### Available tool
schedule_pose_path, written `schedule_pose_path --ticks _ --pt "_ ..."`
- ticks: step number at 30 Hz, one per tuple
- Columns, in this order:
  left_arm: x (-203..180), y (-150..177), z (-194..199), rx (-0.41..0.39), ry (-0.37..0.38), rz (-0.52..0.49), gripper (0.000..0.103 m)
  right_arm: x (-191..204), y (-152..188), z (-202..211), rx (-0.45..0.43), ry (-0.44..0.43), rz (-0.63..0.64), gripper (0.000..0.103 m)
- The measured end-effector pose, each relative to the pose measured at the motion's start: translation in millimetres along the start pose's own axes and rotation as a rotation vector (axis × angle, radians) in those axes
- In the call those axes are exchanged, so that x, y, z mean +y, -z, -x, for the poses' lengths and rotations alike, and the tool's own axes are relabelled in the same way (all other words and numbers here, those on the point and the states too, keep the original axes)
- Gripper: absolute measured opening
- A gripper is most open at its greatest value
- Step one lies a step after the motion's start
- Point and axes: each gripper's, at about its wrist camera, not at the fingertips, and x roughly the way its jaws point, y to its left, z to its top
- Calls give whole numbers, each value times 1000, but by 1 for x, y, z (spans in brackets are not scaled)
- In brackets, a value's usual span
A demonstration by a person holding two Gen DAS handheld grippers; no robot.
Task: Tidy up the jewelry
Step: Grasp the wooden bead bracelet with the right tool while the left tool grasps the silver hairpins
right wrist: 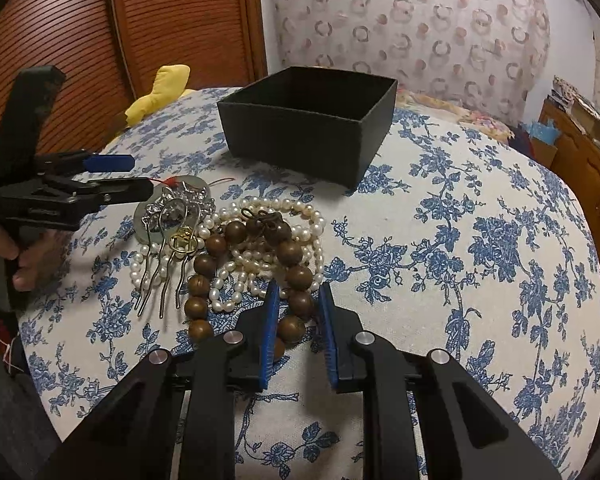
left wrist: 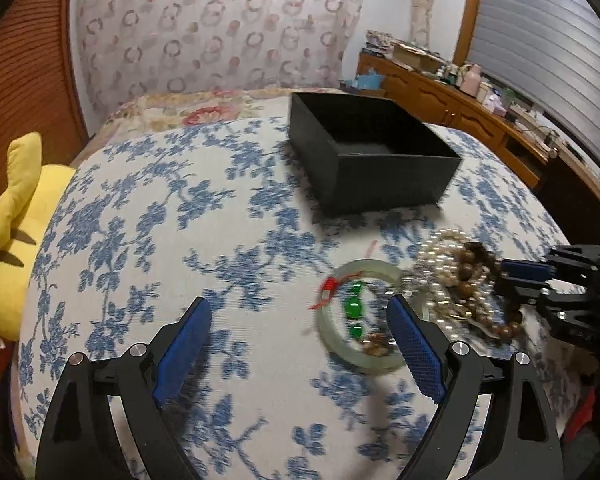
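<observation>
While the left gripper [left wrist: 296,316] hangs with its blue pads spread wide, nothing sits between them; a pale green jade bangle [left wrist: 360,316] with a red cord and green beads lies just ahead of its right finger, on the blue-flowered bedspread [left wrist: 172,208]. Beyond the bangle and to that gripper's right lies a heap of pearl strands [right wrist: 256,260] with a silver hair comb [right wrist: 168,240] on its near side. The right gripper [right wrist: 298,300] has its pads drawn close, pinching the brown wooden bead bracelet [right wrist: 296,276] that loops over the pearls; one bead sits squeezed between the pads. Farther ahead of both grippers stands an open black box [right wrist: 312,120], apart from the heap. A yellow plush toy [left wrist: 16,220] rests far left of the left gripper, at the bed's edge
</observation>
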Motion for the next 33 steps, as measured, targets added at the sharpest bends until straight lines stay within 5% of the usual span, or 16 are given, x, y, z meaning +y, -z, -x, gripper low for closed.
schedule_pose_path --ticks 2,9,24,33 --pt "-7 -2 0 -1 16 -12 85 -1 0 0 -1 -4 -5 22" --pt "-31 -9 -7 13 101 -43 55 -1 0 1 -2 -11 -14 20" --pt "-33 -16 -18 36 243 -8 14 -1 0 1 -3 -10 -14 20" --pt "-41 -15 11 -21 238 -25 7 -1 0 1 -2 -12 -16 20"
